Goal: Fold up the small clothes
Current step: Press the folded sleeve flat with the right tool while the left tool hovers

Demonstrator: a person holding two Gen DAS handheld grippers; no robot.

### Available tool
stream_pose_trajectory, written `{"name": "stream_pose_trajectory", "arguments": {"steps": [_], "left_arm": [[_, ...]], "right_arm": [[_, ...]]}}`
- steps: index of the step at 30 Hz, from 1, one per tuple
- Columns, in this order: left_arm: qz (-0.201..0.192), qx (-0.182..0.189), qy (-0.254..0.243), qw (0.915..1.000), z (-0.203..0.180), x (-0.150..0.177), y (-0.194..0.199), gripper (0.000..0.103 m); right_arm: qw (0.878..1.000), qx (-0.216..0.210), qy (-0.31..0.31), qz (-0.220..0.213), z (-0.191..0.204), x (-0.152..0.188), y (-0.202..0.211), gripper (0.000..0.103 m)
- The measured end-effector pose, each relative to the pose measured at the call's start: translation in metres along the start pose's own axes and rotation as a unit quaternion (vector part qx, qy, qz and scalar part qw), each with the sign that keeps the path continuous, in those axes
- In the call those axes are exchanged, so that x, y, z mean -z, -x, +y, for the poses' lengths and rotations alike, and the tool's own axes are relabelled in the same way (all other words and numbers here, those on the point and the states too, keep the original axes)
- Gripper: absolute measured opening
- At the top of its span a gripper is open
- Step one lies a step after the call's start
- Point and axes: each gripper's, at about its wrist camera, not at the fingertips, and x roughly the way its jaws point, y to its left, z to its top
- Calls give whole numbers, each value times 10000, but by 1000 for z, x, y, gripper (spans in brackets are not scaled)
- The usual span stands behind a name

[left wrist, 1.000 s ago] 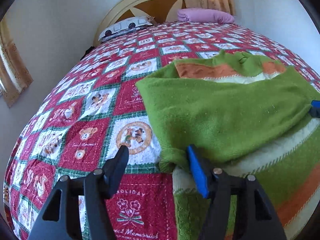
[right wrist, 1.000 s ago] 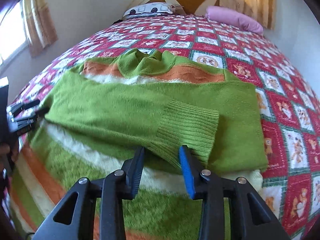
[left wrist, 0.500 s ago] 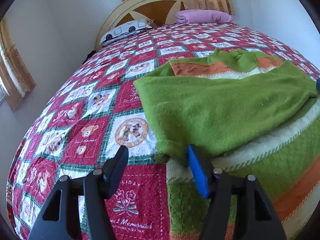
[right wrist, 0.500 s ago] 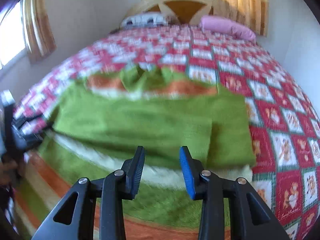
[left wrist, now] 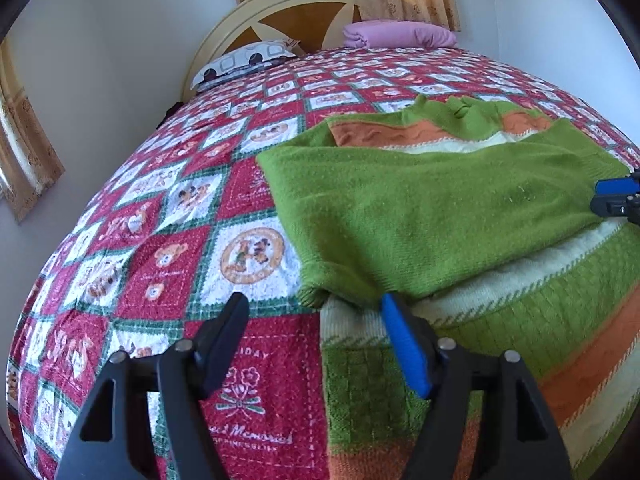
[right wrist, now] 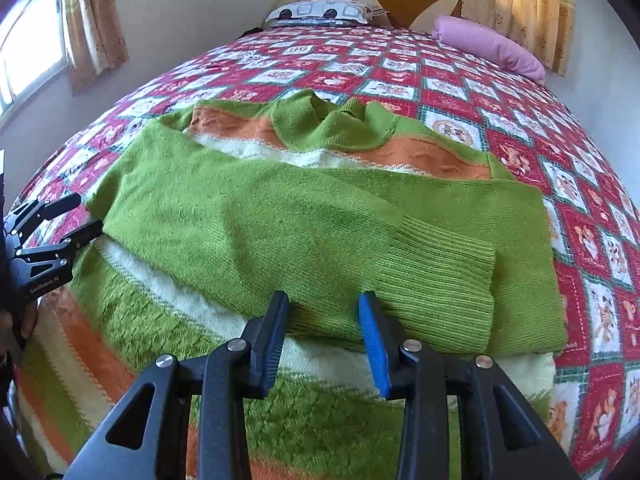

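A green knitted sweater point(left wrist: 440, 208) with orange and cream stripes lies flat on the bed, both sleeves folded across its chest. My left gripper point(left wrist: 314, 304) hovers at the sweater's left edge. Its jaws are opening, and the folded sleeve's corner lies just ahead between them, unpinched. My right gripper point(right wrist: 323, 304) stands open just in front of the ribbed cuff point(right wrist: 440, 272) on the sweater point(right wrist: 260, 220), gripping nothing. The left gripper point(right wrist: 52, 224) shows at the left rim of the right wrist view. In the left wrist view the right gripper point(left wrist: 616, 200) peeks in at the right.
A red, white and green patchwork bedspread point(left wrist: 160, 240) covers the whole bed. A patterned pillow point(left wrist: 240, 64) and a pink pillow point(left wrist: 400, 34) lie by the headboard point(left wrist: 304, 12). Walls and curtains close both sides, with a window point(right wrist: 24, 52) on the left.
My left jaws stand a little wider than before. The right gripper swung off over the sweater and came back near the cuff. The sweater has not moved.
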Motion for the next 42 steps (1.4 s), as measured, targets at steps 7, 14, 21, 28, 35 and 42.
{"name": "stream_pose_trajectory", "arguments": {"steps": [7,14,21,28,35,42], "left_arm": [[57,-2,17,10000,0,1,-2,78],[78,46,88,9999,3,1,-3,82],[79,-17,115,9999,5,2,-3,89],[115,-11,160,9998,7,3,-3,91],[189,69,213,9996,9,3,-1,91],[351,495,422,9973,6,24,26,91]], "right_arm": [[9993,132,81,-338,11,-22,16,38],[9997,94,-225,-100,-17,0,-4,39],[9994,307,-134,-71,-13,2,-3,39],[9990,373,-213,-151,-17,8,1,39],[9977,619,-207,-154,-12,3,2,47],[9985,461,-223,-190,-11,24,33,60]]}}
